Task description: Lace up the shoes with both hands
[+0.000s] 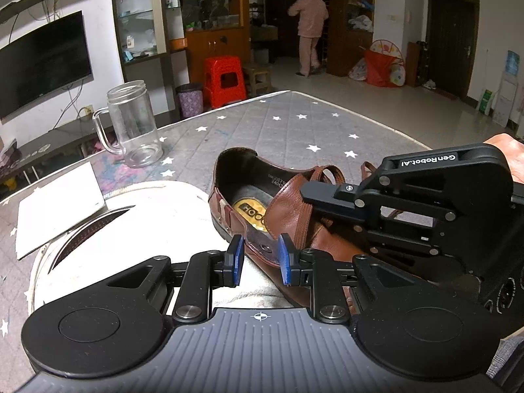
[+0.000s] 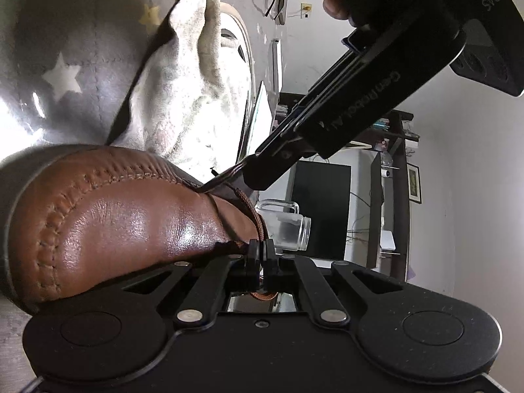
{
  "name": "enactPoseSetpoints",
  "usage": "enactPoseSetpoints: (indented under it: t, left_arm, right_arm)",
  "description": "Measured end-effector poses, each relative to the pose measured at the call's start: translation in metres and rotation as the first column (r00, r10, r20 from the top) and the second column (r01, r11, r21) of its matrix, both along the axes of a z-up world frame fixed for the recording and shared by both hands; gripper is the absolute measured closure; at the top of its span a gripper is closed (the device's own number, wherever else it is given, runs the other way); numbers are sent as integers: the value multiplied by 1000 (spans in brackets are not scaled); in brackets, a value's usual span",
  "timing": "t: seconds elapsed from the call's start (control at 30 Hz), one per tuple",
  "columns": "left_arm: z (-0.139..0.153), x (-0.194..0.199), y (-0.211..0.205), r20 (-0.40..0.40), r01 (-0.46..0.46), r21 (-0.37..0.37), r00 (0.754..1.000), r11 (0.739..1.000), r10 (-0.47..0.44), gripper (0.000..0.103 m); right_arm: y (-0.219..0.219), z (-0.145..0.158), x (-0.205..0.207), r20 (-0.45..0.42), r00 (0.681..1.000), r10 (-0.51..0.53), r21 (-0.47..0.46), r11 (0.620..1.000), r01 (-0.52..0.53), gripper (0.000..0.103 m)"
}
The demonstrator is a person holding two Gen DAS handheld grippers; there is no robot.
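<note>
Grey quilted table cover point(image 1: 294, 124), white star print. Directly on it: brown leather shoe point(image 1: 281, 216); white towel point(image 1: 157, 216) just left of shoe; white paper point(image 1: 59, 206) beyond towel; clear glass mug point(image 1: 134, 124) behind, left of shoe.

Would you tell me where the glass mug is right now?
In the left wrist view, the glass mug stands upper left on the starred cloth, beyond the brown shoe.

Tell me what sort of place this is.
Most likely a home living room: a wall-mounted television, a glass-fronted wooden cabinet full of household items, and a red plastic stool on the tiled floor.
</note>
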State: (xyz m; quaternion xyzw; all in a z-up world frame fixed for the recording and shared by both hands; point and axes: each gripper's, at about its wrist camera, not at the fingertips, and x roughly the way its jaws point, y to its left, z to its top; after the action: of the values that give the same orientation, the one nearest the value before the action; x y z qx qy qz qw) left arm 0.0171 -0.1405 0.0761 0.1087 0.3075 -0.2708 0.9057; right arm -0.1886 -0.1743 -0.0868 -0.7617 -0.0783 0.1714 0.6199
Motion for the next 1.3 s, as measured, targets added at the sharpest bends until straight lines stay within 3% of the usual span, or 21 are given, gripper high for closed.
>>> enactPoseSetpoints:
  t: [0.4, 0.77, 0.9, 1.03, 1.3]
  left_arm:
    - [-2, 0, -8, 6, -3, 11, 1000, 1000, 3, 79]
    - [6, -13, -15, 30, 36, 7, 999, 999, -36, 77]
    - [2, -18, -17, 35, 40, 61, 999, 997, -42, 77]
    - [0, -22, -10, 23, 40, 60, 999, 997, -41, 77]
    - [-10, -32, -17, 24, 104, 128, 994, 986, -108, 77]
  right_arm:
    - [0, 10, -6, -86, 996, -11, 46, 999, 15, 101]
    - [1, 25, -7, -232, 972, -30, 137, 989, 63, 101]
    - [0, 30, -6, -281, 959, -36, 164, 983, 85, 101]
    - [-2, 37, -5, -321, 946, -40, 204, 973, 110, 102]
    - [-14, 53, -5, -414, 910, -13, 307, 939, 153, 102]
